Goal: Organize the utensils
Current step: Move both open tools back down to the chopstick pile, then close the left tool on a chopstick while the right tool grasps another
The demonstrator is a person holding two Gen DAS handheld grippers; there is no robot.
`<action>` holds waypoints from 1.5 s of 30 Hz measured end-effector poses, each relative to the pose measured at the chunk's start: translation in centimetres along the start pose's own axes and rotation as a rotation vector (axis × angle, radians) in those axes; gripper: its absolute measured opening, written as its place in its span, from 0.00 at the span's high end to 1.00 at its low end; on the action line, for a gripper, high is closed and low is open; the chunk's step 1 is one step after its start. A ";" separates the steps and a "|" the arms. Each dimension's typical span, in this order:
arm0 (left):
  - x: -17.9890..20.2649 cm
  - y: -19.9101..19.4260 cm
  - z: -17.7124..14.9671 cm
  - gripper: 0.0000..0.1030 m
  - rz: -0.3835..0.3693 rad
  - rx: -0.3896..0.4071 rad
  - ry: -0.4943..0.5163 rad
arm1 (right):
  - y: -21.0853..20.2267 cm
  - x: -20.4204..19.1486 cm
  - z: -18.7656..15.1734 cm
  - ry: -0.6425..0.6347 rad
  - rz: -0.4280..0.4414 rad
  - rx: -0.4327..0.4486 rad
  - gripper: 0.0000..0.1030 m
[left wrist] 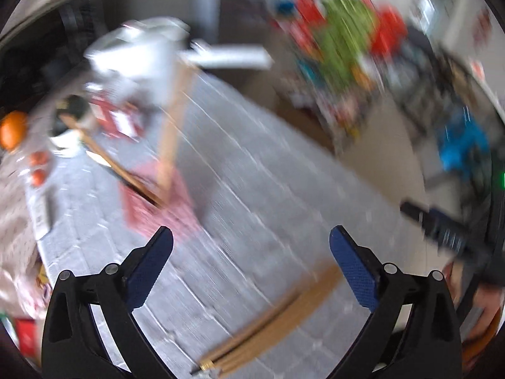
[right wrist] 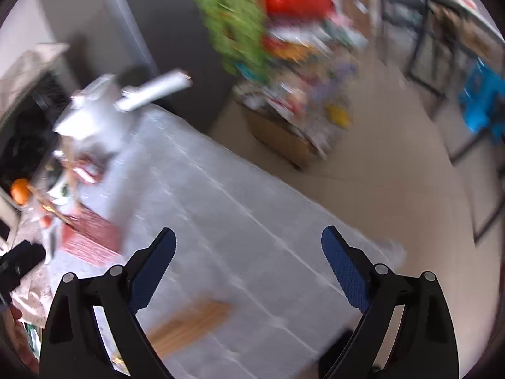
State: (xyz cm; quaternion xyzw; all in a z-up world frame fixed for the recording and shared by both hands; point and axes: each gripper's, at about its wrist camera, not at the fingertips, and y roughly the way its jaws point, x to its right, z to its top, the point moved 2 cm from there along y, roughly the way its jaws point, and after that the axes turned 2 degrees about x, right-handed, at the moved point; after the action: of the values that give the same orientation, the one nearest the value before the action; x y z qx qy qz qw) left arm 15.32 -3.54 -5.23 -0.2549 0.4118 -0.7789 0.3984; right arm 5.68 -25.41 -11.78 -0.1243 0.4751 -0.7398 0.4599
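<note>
Blurred grey quilted table cover, bundle of slim wooden chopsticks lying on it under the left gripper, jaws spread wide and empty, right gripper likewise spread above the cover, red woven mat farther along the cover, wooden sticks leaning over it.

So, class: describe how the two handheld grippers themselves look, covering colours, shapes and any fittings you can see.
Both match. The left gripper and right gripper each have black plastic frames with triangular cut-outs, round silver pivot pins, and two tapered fingers faced with textured dark blue pads. No cables, markings or sleeves are visible.
</note>
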 end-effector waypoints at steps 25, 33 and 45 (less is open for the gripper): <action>7.4 15.0 -5.5 0.80 -0.014 -0.400 0.222 | 3.9 5.2 -2.3 0.185 0.189 -0.349 0.12; 5.1 14.7 -5.0 0.87 0.038 -0.309 0.153 | 4.5 4.5 -2.8 0.216 0.227 -0.388 0.12; 2.1 4.8 -3.3 0.89 0.049 -0.075 0.074 | 6.8 -1.3 -7.0 0.154 0.271 -0.550 0.72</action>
State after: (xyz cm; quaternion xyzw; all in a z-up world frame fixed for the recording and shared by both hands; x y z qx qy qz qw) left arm 13.73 -5.48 -10.91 -0.2303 0.4613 -0.7619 0.3920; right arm 5.85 -21.12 -20.65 -0.1231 0.7032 -0.5227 0.4660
